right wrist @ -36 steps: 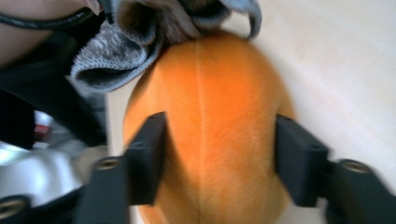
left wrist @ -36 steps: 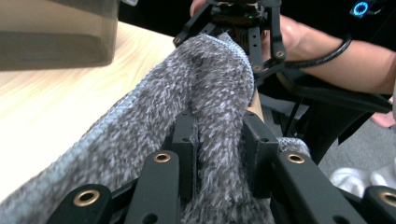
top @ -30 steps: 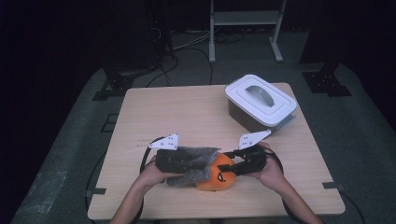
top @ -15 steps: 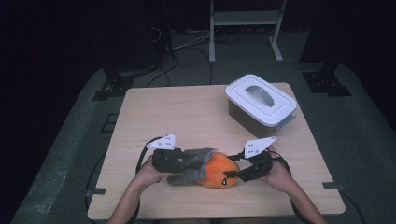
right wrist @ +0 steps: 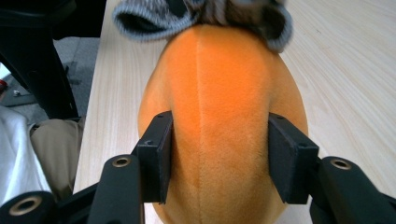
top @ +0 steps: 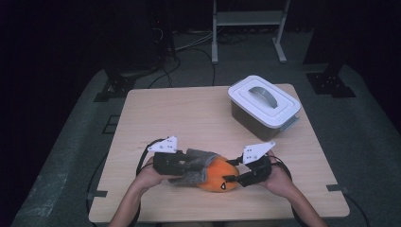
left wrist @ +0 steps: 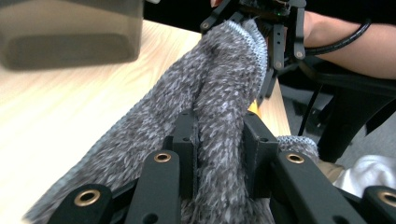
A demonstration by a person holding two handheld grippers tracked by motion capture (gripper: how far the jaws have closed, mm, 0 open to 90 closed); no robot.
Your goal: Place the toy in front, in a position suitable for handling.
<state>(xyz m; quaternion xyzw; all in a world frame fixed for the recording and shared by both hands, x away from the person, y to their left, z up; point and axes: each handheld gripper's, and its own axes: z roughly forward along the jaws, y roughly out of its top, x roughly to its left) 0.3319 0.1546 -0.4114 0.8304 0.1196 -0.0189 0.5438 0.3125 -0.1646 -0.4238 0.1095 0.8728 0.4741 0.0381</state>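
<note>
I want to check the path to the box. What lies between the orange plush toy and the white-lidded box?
In the high view, bare wooden table lies between the orange plush toy and the white-lidded box; nothing stands there.

A: High view set above the near edge, faced forward and down on the table [top: 198, 118].

B: Gripper views mounted close behind the jaws; grey sock [left wrist: 224, 93] and orange plush [right wrist: 219, 116] shared between them.

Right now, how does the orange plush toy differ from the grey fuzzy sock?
The orange plush toy is smooth, rounded and plump; the grey fuzzy sock is shaggy, limp and folded. The right tongs squeeze the toy's sides; the left tongs pinch a fold of the sock. Both are soft, and the sock's opening meets the toy's end.
</note>
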